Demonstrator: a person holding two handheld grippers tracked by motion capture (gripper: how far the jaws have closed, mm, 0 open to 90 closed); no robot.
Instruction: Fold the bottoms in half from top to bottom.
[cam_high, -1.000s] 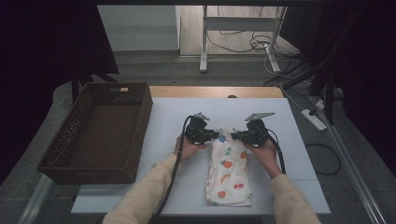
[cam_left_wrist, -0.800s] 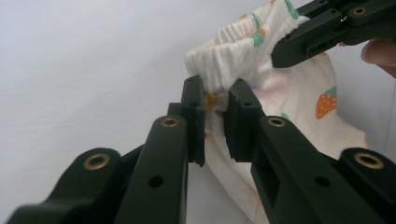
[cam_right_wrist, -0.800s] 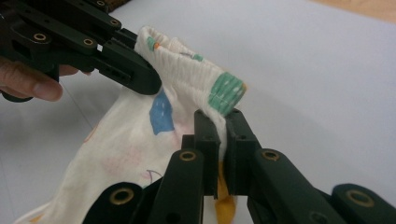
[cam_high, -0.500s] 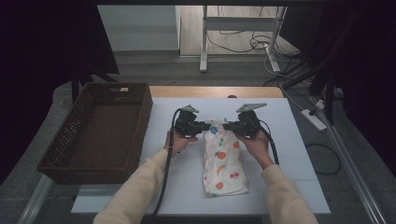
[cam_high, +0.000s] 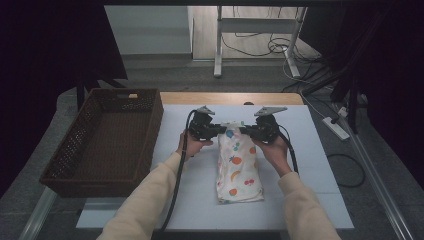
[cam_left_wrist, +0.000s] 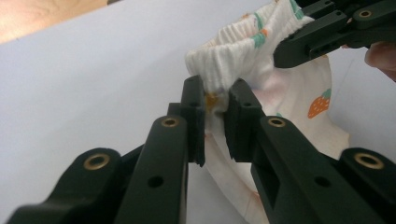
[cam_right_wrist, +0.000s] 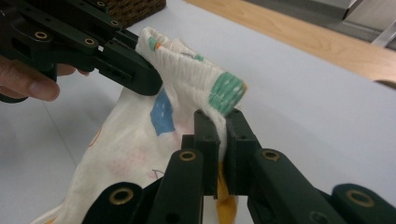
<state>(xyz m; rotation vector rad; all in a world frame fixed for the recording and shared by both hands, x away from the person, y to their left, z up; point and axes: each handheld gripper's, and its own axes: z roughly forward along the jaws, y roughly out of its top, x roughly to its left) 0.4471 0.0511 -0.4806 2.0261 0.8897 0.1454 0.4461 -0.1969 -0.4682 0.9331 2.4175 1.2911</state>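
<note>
Grippers — left (cam_high: 218, 131) | right (cam_high: 246, 131) — both clamp garment (cam_high: 238, 167) waistband

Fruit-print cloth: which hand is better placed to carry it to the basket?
Left. Both tongs, left and right, pinch the cloth's top edge, but the basket sits on the left hand's side.

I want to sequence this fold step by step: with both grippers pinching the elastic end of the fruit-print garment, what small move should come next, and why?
Probably carry that pinched end toward the near hem. The left gripper and right gripper are each shut on the waistband of the garment, which is raised off the white mat, while the rest lies flat and long, so folding it over looks likeliest. The basket stands beside it.
</note>
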